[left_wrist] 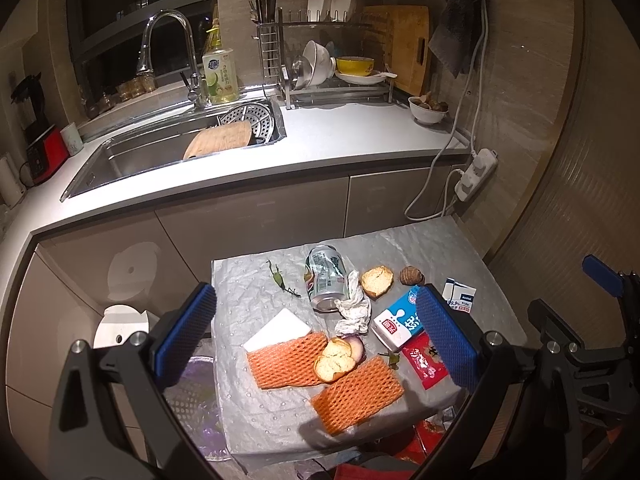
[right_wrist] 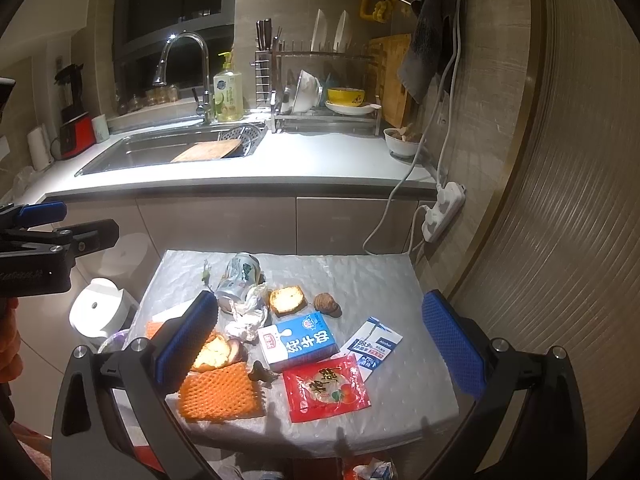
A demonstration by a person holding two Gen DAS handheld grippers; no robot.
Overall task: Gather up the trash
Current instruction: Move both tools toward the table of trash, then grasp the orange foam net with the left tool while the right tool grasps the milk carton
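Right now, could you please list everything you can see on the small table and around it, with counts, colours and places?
Drink can: one, silver-green, dented, lying at the table's far side.
Crumpled tissue: one, white, against the can.
Bread pieces: two, toasted brown; one far centre, one on the foam nets.
Foam nets: two, orange, near left edge.
Milk carton: one, blue-white, lying centre.
Red packet: one, near centre.
Wipe sachet: one, blue-white, right of carton.
Table cover: one, grey, wrinkled.
Sink: one, steel, counter behind.
Dish rack: one, holding bowls and plates.
Left gripper: fingers blue, open, empty.
Right gripper: fingers blue, open, empty.
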